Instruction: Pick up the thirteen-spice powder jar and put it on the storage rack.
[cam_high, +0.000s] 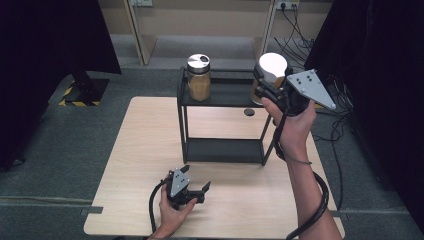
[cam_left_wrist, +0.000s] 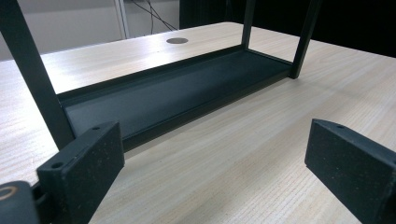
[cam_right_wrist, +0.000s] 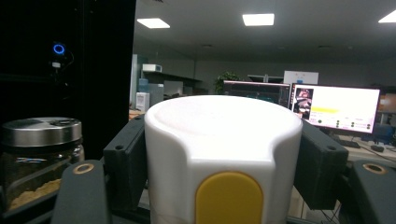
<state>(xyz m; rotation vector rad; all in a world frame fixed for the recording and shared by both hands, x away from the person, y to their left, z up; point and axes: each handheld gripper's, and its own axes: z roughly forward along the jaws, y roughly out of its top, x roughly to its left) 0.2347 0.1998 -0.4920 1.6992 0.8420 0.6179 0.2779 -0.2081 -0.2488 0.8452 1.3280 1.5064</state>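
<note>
Two pads hide white-lidded jar's (cam_right_wrist: 223, 154) sides

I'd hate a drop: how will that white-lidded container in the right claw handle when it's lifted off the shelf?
The white-lidded container looks rigid, so the right claw, shut on its lid, shouldn't deform it. The smooth rounded lid may be slippery under the pads. Held by the lid alone, it could swing or come loose if the lid isn't tight. Its brownish contents probably add some weight.
</note>
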